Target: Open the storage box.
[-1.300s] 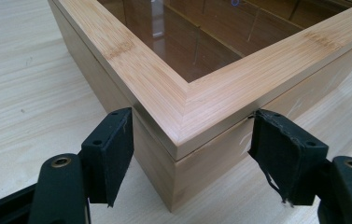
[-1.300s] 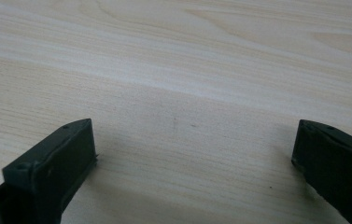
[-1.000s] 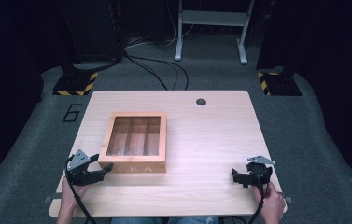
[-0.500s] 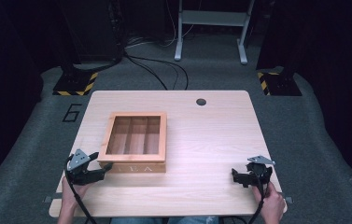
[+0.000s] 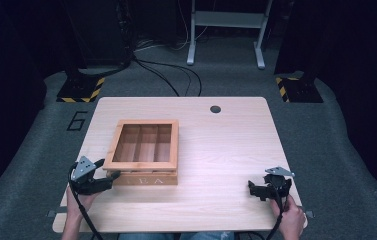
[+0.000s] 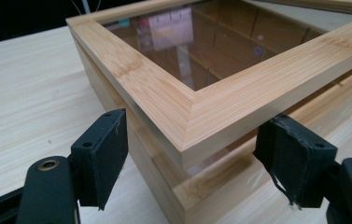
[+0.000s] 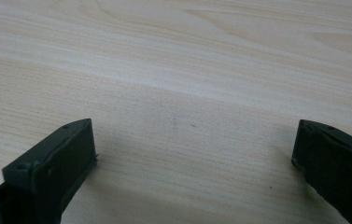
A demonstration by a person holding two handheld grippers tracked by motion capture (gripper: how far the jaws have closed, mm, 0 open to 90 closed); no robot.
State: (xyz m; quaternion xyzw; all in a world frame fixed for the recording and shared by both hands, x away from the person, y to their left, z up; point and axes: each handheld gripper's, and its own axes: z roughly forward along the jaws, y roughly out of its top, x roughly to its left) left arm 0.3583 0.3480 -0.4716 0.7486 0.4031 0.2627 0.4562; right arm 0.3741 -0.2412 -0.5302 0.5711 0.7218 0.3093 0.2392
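Table: pale wood, filling the middle of the high view; bare apart from one box and the two grippers.
Box: wooden, with a glass-paned lid, left of centre in the high view; its long axis looks to run left to right, though it is close to square from this angle.
Left gripper: lower left of the high view, at the box's near left corner. In the left gripper view that corner juts between the jaws, which stand spread with a gap on each side; nothing is gripped. The lid's edge sits slightly proud of the body there.
Right gripper: lower right, well apart from the box, jaws wide over bare table.
Key relation: the box corner lies straight ahead of the left fingers, so the left hand is much the nearer.
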